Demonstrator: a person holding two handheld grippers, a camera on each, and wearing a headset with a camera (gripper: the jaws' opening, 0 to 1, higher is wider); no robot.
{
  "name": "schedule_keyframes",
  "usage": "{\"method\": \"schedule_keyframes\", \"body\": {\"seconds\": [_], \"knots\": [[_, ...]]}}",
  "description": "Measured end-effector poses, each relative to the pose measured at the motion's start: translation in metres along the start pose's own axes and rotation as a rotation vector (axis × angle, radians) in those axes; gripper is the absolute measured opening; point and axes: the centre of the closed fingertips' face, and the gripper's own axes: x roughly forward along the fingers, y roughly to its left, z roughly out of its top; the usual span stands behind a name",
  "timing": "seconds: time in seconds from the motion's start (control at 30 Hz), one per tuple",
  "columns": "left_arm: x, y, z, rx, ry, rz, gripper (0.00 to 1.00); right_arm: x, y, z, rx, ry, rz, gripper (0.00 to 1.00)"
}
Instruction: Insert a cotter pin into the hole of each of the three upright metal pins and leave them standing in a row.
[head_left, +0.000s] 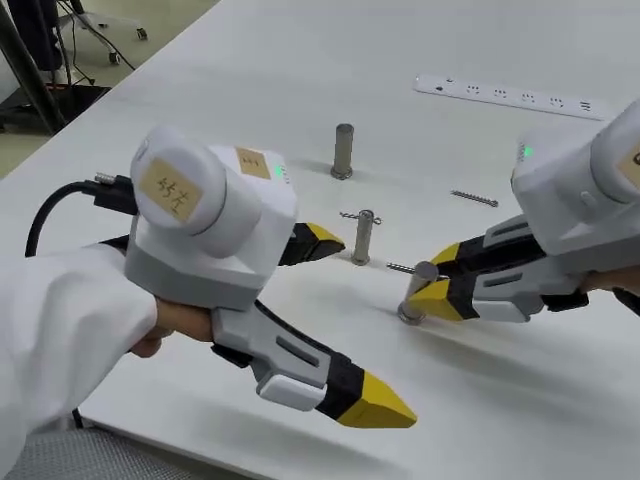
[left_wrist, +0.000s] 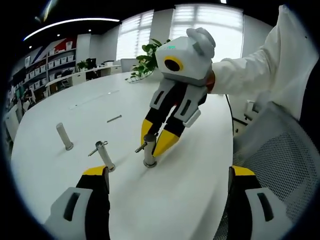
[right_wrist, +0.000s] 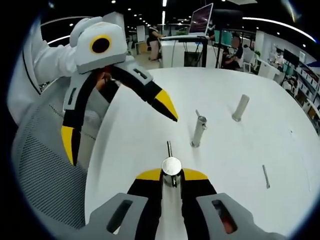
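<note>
Three metal pins stand upright on the white table (head_left: 230, 90). The near pin (head_left: 417, 292) has a cotter pin (head_left: 400, 267) sticking out of its top, and my right gripper (head_left: 432, 278) is shut on this pin. In the right gripper view the near pin (right_wrist: 171, 167) sits between the jaws of the right gripper (right_wrist: 172, 176). The middle pin (head_left: 363, 238) carries a cotter pin (head_left: 355, 215) through its hole. No cotter pin shows in the far pin (head_left: 343, 152). A loose cotter pin (head_left: 474, 198) lies to the right. My left gripper (head_left: 352, 325) hangs wide open, left of the near pin.
A white power strip (head_left: 510, 95) lies at the far right of the table. A black cable (head_left: 45, 215) trails from the left gripper. A mesh chair (left_wrist: 280, 150) stands at the table's near edge. Office desks and shelves stand in the background.
</note>
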Motion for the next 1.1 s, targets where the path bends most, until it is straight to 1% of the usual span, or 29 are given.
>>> {"method": "schedule_keyframes", "body": {"seconds": [0.07, 0.17, 0.23, 0.27, 0.3, 0.33, 0.37, 0.43, 0.5, 0.63, 0.83, 0.9, 0.93, 1.0, 1.1], "knots": [[-0.002, 0.003, 0.001, 0.024, -0.002, 0.018, 0.98, 0.000, -0.001, 0.000, 0.004, -0.003, -0.009, 0.07], [-0.005, 0.004, 0.001, 0.026, 0.002, 0.026, 0.98, -0.002, -0.004, -0.001, 0.018, -0.002, -0.018, 0.07], [-0.006, 0.005, 0.001, 0.027, 0.004, 0.027, 0.98, -0.005, -0.009, -0.001, 0.018, -0.006, -0.027, 0.07], [-0.007, 0.005, 0.002, 0.031, 0.003, 0.029, 0.98, -0.007, -0.013, 0.000, 0.030, -0.016, -0.040, 0.07], [-0.007, 0.006, 0.002, 0.032, 0.003, 0.031, 0.98, -0.008, -0.015, 0.000, 0.033, -0.019, -0.043, 0.07], [-0.008, 0.006, 0.003, 0.032, 0.003, 0.035, 0.98, -0.011, -0.022, 0.000, 0.045, -0.026, -0.049, 0.07], [-0.008, 0.007, 0.003, 0.033, 0.004, 0.036, 0.98, -0.012, -0.024, 0.000, 0.046, -0.027, -0.053, 0.07], [-0.009, 0.008, 0.003, 0.035, 0.006, 0.039, 0.98, -0.016, -0.035, -0.001, 0.048, -0.023, -0.078, 0.07], [-0.009, 0.009, 0.003, 0.031, 0.007, 0.042, 0.98, -0.019, -0.043, -0.003, 0.050, -0.019, -0.090, 0.07], [-0.009, 0.011, 0.004, 0.028, 0.005, 0.043, 0.98, -0.022, -0.053, -0.007, 0.046, -0.009, -0.100, 0.07], [-0.009, 0.009, 0.001, 0.021, 0.017, 0.039, 0.98, -0.022, -0.057, -0.011, 0.024, 0.016, -0.098, 0.07], [-0.009, 0.004, -0.004, 0.006, 0.040, 0.014, 0.98, -0.021, -0.058, -0.012, 0.028, 0.016, -0.097, 0.07], [-0.009, 0.003, -0.005, 0.011, 0.043, 0.006, 0.99, -0.020, -0.058, -0.012, 0.026, 0.016, -0.098, 0.07], [-0.008, 0.002, -0.005, 0.027, 0.044, 0.013, 0.99, -0.020, -0.059, -0.013, 0.015, 0.023, -0.098, 0.07], [-0.008, 0.002, -0.004, 0.017, 0.038, 0.013, 0.99, -0.019, -0.059, -0.013, 0.023, 0.022, -0.094, 0.07]]}}
